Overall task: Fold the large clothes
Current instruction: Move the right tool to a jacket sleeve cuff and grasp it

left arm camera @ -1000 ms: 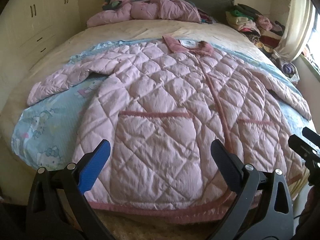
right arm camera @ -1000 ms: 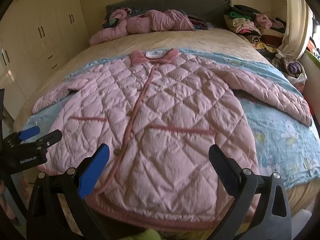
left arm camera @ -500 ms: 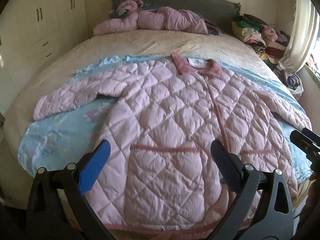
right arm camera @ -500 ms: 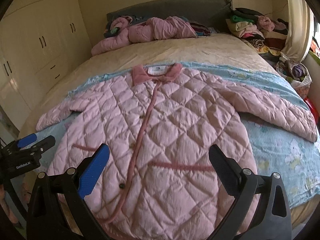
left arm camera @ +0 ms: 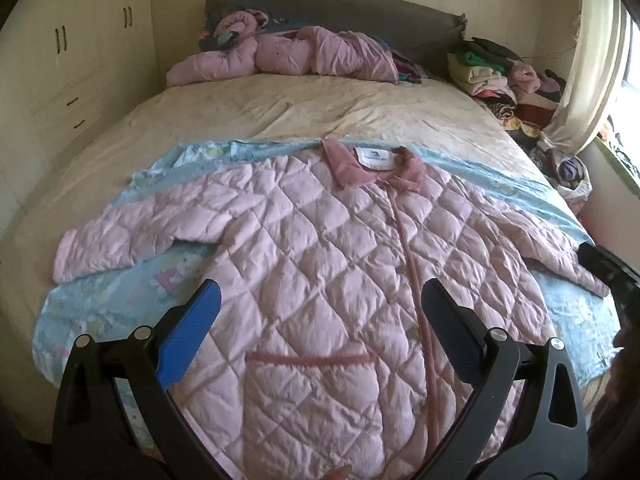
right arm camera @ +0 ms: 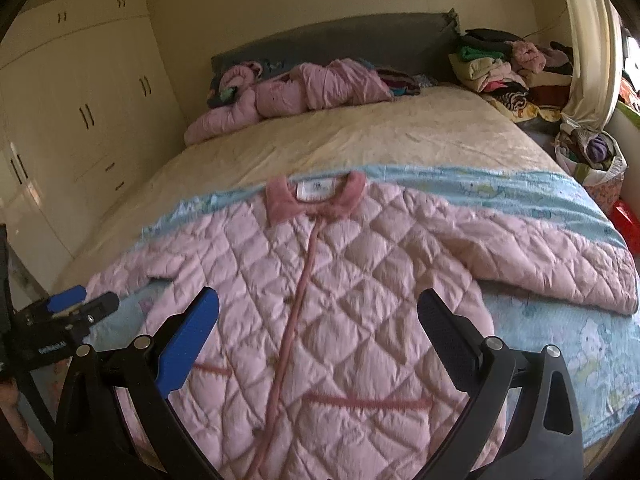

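A large pink quilted jacket (left arm camera: 320, 264) (right arm camera: 320, 300) lies flat and face up on the bed, collar (left arm camera: 374, 162) (right arm camera: 316, 196) at the far end, both sleeves spread sideways. My left gripper (left arm camera: 320, 312) hovers open above its lower left panel and pocket, holding nothing. My right gripper (right arm camera: 318, 316) hovers open above the lower front, near the button strip, also with nothing between its fingers. The left gripper (right arm camera: 68, 312) also shows at the left edge of the right wrist view. The right gripper (left arm camera: 608, 272) peeks in at the right edge of the left wrist view.
A light blue printed sheet (left arm camera: 100, 304) lies under the jacket on a beige bed (left arm camera: 304, 108). Another pink jacket (left arm camera: 288, 56) is bunched at the headboard. Stacked clothes (right arm camera: 504, 68) sit at the far right, a bag of clothes (right arm camera: 596, 156) beside the bed, wardrobes (right arm camera: 88, 96) on the left.
Both grippers have risen and pulled back from the jacket's hem, so more of the jacket and the bed shows. Both stay open. The jacket has not moved.
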Motion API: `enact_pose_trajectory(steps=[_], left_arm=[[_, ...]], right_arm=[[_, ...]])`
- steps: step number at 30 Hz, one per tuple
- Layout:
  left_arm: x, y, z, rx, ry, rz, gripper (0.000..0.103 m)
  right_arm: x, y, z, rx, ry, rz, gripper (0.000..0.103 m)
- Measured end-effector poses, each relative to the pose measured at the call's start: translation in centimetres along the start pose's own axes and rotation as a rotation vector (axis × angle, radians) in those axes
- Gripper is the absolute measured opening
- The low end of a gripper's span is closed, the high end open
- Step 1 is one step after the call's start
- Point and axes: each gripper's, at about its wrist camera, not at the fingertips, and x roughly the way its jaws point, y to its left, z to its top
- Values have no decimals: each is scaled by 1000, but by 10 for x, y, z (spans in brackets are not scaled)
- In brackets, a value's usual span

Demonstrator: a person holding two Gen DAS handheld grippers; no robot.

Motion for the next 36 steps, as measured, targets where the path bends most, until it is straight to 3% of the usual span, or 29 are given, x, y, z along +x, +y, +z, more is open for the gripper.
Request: enact_pose_trajectory(steps=[8, 15, 19, 27, 36], left_arm=[[11, 4, 42, -51, -17, -92, 94], [29, 4, 66, -65, -41, -13, 94], [43, -2, 71, -58, -43, -10, 94], [89, -30, 73, -35, 5, -37, 94], [132, -56, 60, 24, 66, -19, 94]], right_arm=[[-6, -23, 46, 64, -93, 2, 99], [-3, -52, 73, 138, -146, -18, 99], [5, -77, 81, 193, -151, -42, 99], [28, -135, 75, 294, -129, -131, 99], [60, -211, 46, 431, -83, -238, 99]])
